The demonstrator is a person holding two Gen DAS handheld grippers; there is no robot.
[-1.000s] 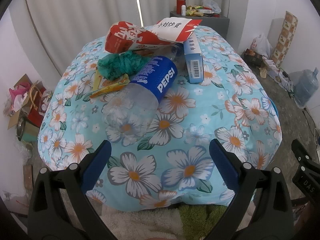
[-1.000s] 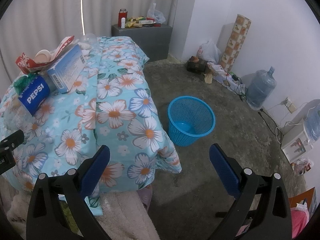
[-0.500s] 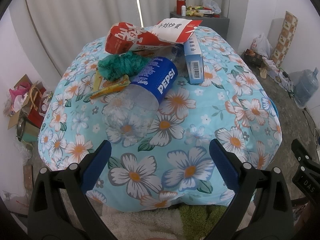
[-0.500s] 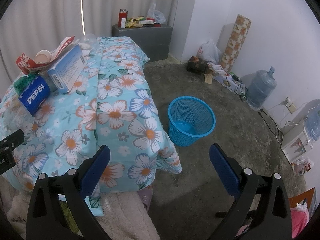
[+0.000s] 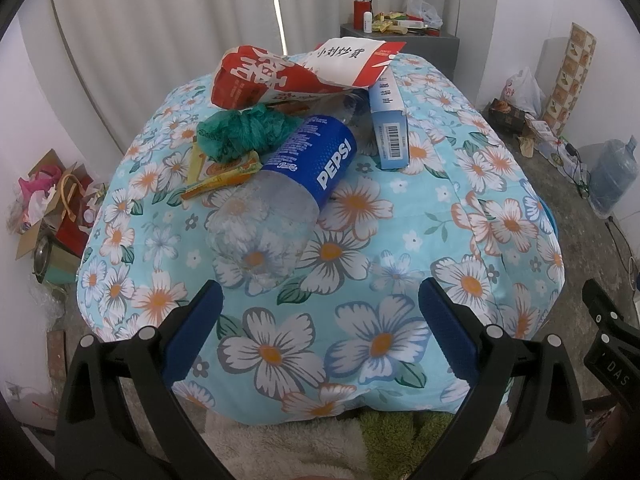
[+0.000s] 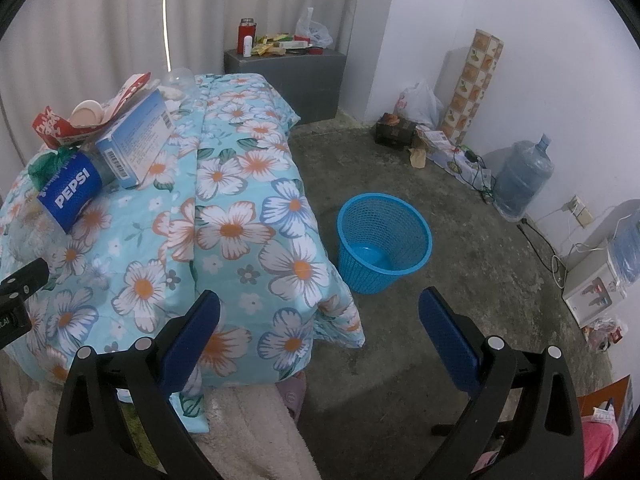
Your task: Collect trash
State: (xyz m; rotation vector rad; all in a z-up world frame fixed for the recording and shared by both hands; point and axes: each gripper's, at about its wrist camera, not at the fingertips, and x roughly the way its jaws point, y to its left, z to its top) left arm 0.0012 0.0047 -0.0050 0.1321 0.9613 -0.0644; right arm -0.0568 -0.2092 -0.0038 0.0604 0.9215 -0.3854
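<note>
On the far left of the left wrist view, a heap of cardboard and pink paper scraps [image 5: 42, 196] lies on the floor beside the white wall. Right of it, a mound covered by a flowered light-blue cloth [image 5: 360, 248] carries the trash: a yellow-orange snack wrapper [image 5: 218, 174] at the left, a crumpled green plastic bag [image 5: 240, 130] touching it, a red-and-white snack bag [image 5: 280, 72] at the far side, and an empty clear Pepsi bottle [image 5: 288, 184] lying on its side in the middle with its base toward the near edge. Just right of the bottle, a light-blue carton with a barcode [image 5: 390, 124] leans against the pile. Near the lower edge, the left gripper [image 5: 318, 320] hangs over the cloth with its blue-padded fingers spread wide, gripping nothing. Further right, in the right wrist view, a blue plastic wastebasket [image 6: 384, 236] stands upright on the concrete floor [image 6: 460, 280] just beside the cloth's hanging edge, nothing visible inside it. Near it, the right gripper [image 6: 318, 320] hovers above the floor, its jaws likewise wide apart and bare. At the far right, a large water jug [image 6: 522, 176] stands by the wall.
</note>
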